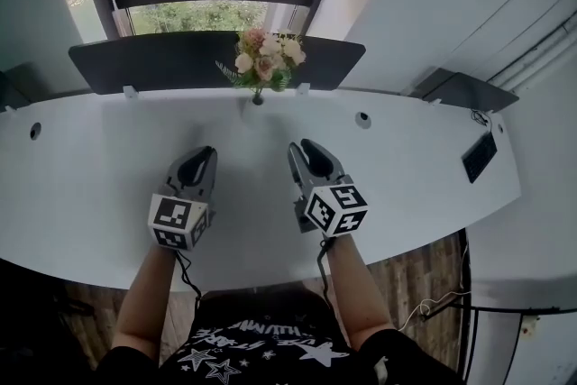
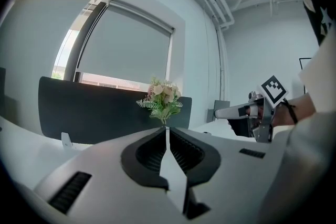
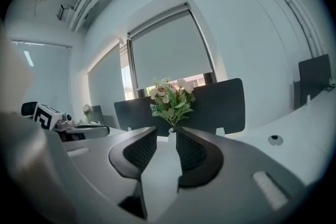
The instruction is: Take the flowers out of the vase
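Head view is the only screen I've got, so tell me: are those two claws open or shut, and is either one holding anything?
Observer: The left gripper view shows the left gripper with its jaws pressed together and nothing between them.
Operator: And the other one?
Observer: In the right gripper view, the right gripper has a clear gap between its jaws. It is empty, and the flowers stand well beyond its tips.
Operator: Is there really a vase? I only see blooms from up here.
Observer: Yes. In the right gripper view a small white vase stands upright under the stems.
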Tool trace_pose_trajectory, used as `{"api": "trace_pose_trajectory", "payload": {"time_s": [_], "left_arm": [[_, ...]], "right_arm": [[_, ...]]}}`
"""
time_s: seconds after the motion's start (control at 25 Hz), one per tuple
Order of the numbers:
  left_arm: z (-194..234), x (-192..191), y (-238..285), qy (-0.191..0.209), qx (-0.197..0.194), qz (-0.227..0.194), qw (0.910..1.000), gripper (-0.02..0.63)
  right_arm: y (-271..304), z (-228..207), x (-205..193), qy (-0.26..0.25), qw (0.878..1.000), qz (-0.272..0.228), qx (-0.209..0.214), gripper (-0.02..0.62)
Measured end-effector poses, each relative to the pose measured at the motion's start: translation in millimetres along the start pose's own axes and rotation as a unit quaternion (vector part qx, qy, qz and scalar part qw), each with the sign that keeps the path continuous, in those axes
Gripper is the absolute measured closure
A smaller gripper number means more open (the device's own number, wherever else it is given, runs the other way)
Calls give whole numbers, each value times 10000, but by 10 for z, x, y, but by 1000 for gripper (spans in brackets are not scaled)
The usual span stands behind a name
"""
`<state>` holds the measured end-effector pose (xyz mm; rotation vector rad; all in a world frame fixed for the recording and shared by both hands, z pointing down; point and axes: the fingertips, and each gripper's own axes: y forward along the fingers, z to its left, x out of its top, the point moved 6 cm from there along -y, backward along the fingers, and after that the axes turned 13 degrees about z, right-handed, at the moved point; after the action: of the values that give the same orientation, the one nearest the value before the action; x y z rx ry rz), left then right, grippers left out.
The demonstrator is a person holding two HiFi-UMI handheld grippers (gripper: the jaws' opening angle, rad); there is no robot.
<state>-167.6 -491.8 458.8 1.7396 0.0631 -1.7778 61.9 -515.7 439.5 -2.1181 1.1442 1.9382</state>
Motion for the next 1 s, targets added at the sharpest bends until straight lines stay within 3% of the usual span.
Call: {"api": "trace_pose_trajectory", "payload": {"time_s": [0.24,0.36,0.76,1.0], "left_arm": [[11,-15,161,-44,86,66,9999,595],[6,43,256,-30,189,127,9997,595],[23,131,616,-59,435,214,9988,590],[12,45,916,54,175,454,9988,474]], "right_arm": [[337,-26,81,113,9970,248,729,394],[491,-119,156,244,9941,362,996,366],[1071,-369,253,160,9849,782,1537,357],[1336,-529,242,226,9810,914,1699,360]]}}
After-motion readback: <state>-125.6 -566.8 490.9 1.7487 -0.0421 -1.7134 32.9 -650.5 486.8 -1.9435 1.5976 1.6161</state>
